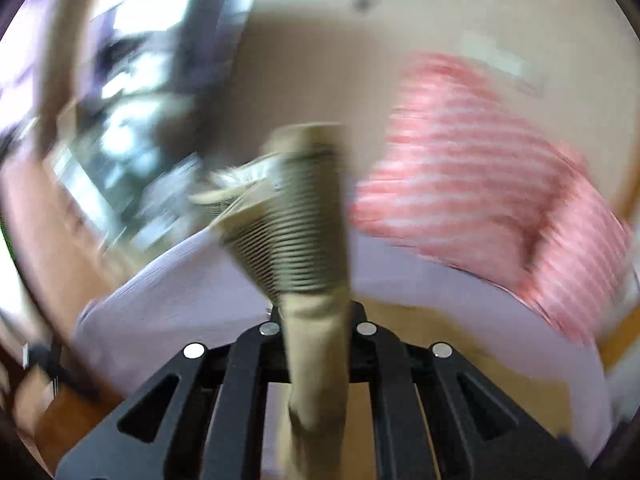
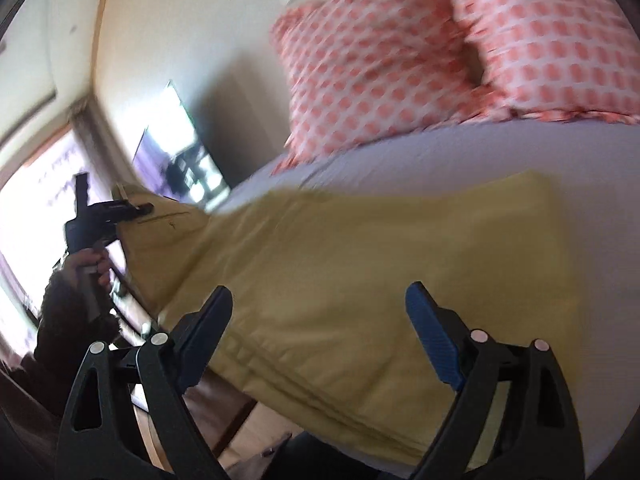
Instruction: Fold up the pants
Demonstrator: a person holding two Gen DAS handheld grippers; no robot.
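Pants [image 2: 340, 280] lie partly folded on the bed [image 2: 520, 152]; left gripper [image 2: 136, 210] clenches the waist, right gripper [image 2: 320, 328] hangs released.

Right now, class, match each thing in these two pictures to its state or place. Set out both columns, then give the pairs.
1. left gripper
2. right gripper
3. yellow-tan cloth pants
4. pink-and-white patterned pillows

A. open, holding nothing
B. at the head of the bed, by the wall
C. shut on cloth
D. spread on the lilac bed sheet

Pairs: 1-C, 2-A, 3-D, 4-B
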